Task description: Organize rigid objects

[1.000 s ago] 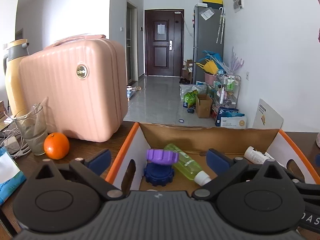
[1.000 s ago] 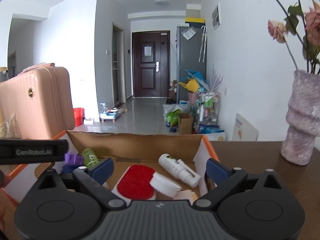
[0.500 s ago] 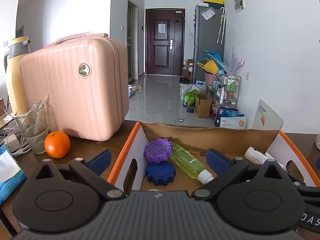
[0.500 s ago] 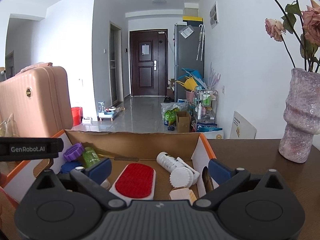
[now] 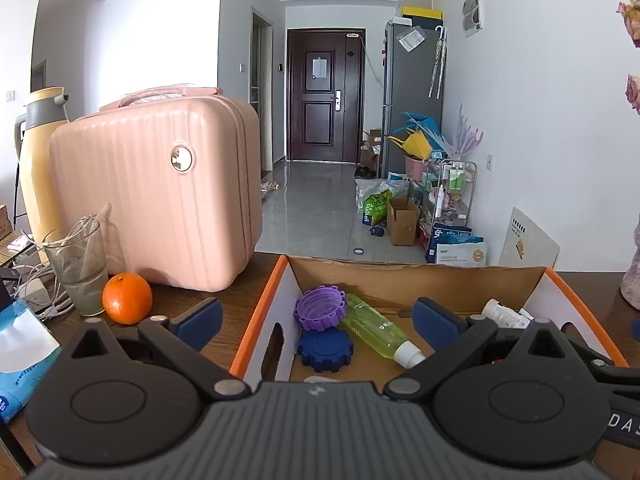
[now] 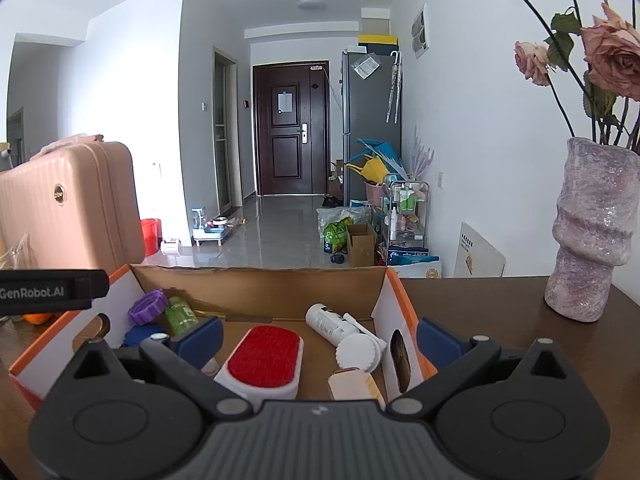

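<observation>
An open cardboard box with orange rim [image 5: 260, 304] [image 6: 394, 284] stands on the dark wooden table. Inside lie a purple gear-shaped lid [image 5: 320, 306] [image 6: 147, 307] leaning on a blue gear-shaped lid [image 5: 325, 350], a green bottle [image 5: 376, 332] [image 6: 179, 314], a white bottle [image 6: 330, 322] [image 5: 504, 314], a red-topped white brush [image 6: 262, 356], a round white cap [image 6: 358, 354] and a tan block [image 6: 354, 386]. My left gripper [image 5: 316, 316] is open and empty above the box's near left edge. My right gripper [image 6: 320, 336] is open and empty above the box's near right part.
A pink suitcase [image 5: 160, 196], a yellow thermos [image 5: 36, 160], a glass [image 5: 76, 268], an orange [image 5: 127, 298] and a blue tissue pack [image 5: 20, 352] stand left of the box. A pink vase with roses [image 6: 588, 232] stands on the right. The table's far edge lies just behind the box.
The purple lid has been let go and now leans on the blue lid. The round white cap has dropped beside the white bottle. Both grippers have pulled back and up.
</observation>
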The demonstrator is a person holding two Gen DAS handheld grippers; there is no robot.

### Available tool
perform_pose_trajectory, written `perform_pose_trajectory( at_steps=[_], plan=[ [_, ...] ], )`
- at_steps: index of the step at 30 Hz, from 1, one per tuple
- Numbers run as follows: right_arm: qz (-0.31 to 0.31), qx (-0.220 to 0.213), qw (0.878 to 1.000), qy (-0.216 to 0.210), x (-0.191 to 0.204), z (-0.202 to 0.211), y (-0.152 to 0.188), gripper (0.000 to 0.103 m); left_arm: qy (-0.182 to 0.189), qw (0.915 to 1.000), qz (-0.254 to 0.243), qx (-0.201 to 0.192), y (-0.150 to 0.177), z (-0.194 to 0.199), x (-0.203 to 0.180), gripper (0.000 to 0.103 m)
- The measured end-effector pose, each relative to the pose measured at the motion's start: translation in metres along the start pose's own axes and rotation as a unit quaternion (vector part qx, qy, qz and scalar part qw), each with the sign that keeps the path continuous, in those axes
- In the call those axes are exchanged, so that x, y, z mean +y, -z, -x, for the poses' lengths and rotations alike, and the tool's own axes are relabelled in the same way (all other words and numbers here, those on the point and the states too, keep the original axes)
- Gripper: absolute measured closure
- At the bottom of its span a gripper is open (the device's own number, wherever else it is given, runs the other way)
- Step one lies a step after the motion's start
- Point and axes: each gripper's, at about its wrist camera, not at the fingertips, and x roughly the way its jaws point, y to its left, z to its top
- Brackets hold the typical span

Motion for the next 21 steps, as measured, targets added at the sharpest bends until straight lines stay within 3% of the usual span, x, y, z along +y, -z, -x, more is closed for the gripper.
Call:
perform_pose_trajectory(
  at_steps=[21],
  plan=[
    [-0.014, -0.007, 1.0, -0.005, -0.005, 0.075, 0.011, 0.0, 0.014, 0.9997, -0.01, -0.019, 0.021, 0.078, 0.017, 0.0]
  ],
)
